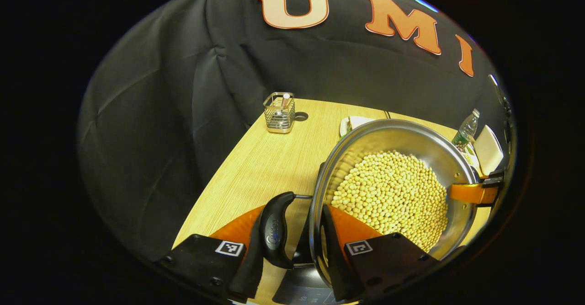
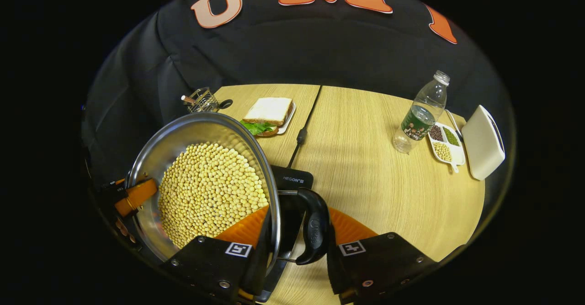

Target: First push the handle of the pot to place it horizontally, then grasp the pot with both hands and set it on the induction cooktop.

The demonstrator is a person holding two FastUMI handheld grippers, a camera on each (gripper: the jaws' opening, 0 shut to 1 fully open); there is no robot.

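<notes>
Steel pot (image 1: 402,145), round, polished, filled with pale soybeans (image 1: 393,195), is pinched at opposite sides. Left gripper (image 1: 292,245): fingers closed across black moulded side handle (image 1: 274,234) and rim, one finger inside wall. Right gripper (image 2: 297,250): same pinch on opposite black handle (image 2: 315,227). Pot is held tilted above black induction cooktop (image 2: 292,179); contact with it cannot be told. Woodgrain table (image 2: 365,172) carries wire basket (image 1: 279,112), sandwich plate (image 2: 269,113), plastic bottle (image 2: 420,113).
</notes>
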